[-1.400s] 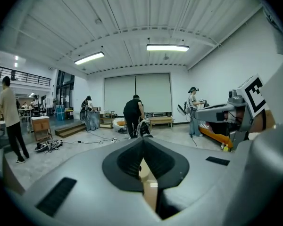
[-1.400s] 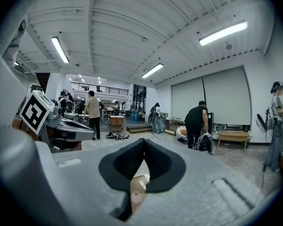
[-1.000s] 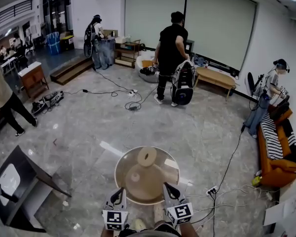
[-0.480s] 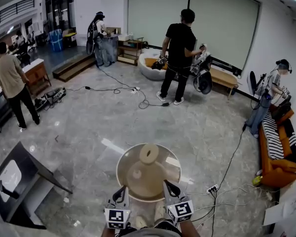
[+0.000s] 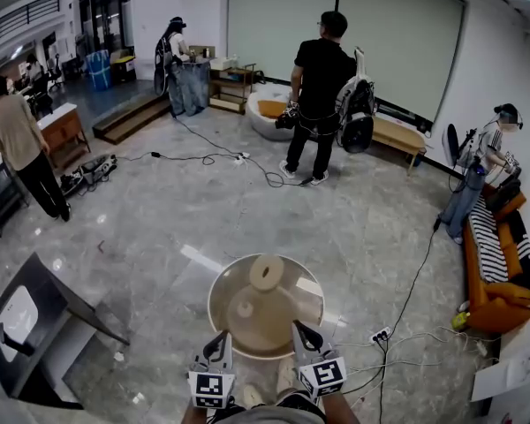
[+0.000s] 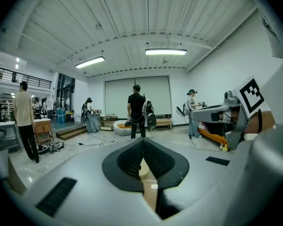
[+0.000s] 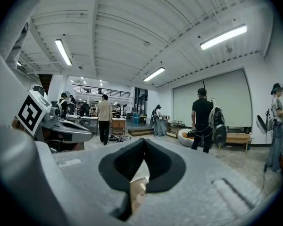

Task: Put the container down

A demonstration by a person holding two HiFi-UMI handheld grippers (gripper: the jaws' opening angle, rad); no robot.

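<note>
In the head view a round tan container (image 5: 278,318) hangs low over the grey floor, straight ahead of me. A pale ring (image 5: 265,273) and a smaller round piece (image 5: 241,308) lie inside it. My left gripper (image 5: 221,343) is shut on its near rim at the left, and my right gripper (image 5: 301,333) is shut on the near rim at the right. In the left gripper view the left gripper (image 6: 142,160) has its dark pads closed on a tan edge. The right gripper (image 7: 140,169) shows the same in the right gripper view.
A dark slanted table (image 5: 37,323) stands at the left. A power strip (image 5: 380,336) and cables trail to the right of the container. An orange sofa (image 5: 502,276) lines the right wall. A person in black (image 5: 321,87) stands far ahead, another person (image 5: 22,153) at the left.
The container and both grippers have hardly moved. The person in black has turned and shifted a backpack to the right side; the person at the left has walked nearer.
</note>
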